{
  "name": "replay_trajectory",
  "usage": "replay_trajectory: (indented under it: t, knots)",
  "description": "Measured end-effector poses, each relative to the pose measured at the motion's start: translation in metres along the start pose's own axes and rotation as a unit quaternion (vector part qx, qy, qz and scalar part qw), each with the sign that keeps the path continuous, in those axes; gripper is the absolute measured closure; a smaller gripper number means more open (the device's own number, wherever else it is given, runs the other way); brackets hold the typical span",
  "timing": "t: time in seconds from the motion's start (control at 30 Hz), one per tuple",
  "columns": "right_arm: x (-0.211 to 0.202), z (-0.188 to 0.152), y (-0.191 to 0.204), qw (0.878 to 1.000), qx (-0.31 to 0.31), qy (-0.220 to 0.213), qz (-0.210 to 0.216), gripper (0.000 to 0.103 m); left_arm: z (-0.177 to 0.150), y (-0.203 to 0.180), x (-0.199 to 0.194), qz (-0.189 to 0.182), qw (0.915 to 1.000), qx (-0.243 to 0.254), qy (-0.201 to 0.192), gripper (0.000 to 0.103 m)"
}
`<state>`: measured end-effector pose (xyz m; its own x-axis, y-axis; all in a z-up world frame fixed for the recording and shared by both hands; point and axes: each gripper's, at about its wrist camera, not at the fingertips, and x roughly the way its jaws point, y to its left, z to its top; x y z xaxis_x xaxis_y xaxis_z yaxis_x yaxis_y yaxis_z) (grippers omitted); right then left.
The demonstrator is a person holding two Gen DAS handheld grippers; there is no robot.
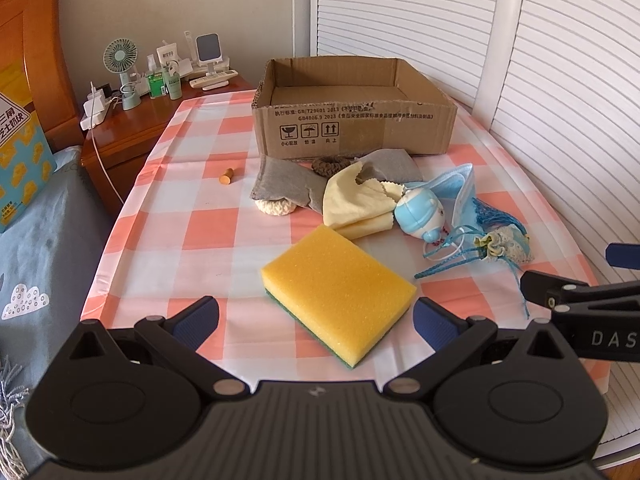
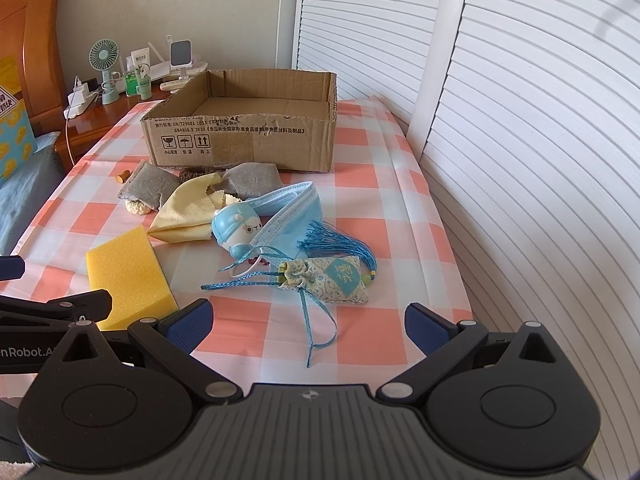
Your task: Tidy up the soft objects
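Observation:
A yellow sponge (image 1: 338,290) with a green underside lies on the checked tablecloth, just ahead of my open, empty left gripper (image 1: 316,320); it also shows in the right wrist view (image 2: 128,272). My right gripper (image 2: 308,322) is open and empty, just short of a flowered sachet (image 2: 332,280) with blue tassels. Behind lie a blue toy (image 2: 238,230), a blue face mask (image 2: 292,216), a yellow cloth (image 2: 188,212) and grey cloth pieces (image 2: 152,184). An open, empty cardboard box (image 2: 244,142) stands at the back.
A small orange cork (image 1: 226,176) lies left of the cloths. A wooden nightstand (image 1: 132,128) with a fan, chargers and bottles stands at the back left. A bed (image 1: 40,240) borders the table on the left. White louvred doors (image 2: 520,120) close the right side.

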<state>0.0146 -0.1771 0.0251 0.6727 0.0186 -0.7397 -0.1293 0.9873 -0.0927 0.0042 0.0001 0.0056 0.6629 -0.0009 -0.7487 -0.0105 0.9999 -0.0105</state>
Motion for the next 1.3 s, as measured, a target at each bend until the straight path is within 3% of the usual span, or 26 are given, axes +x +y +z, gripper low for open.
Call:
replay_trajectory:
  t: [0.5,0.8,1.3]
  knots:
    - [0.021,0.001,-0.008,0.999,-0.019,-0.022,0.036,0.0,-0.002,-0.003,0.023,-0.023,0.9985,0.05,0.003,0.0]
    - [0.042,-0.011,-0.029,0.999,0.014,-0.001,0.036,0.0,-0.013,-0.004,0.051,-0.039,0.9951,0.08,0.042,0.001]
    - [0.052,-0.013,-0.029,0.999,0.014,0.013,0.026,0.0,-0.016,0.047,0.069,0.016,0.9959,0.055,0.07,0.001]
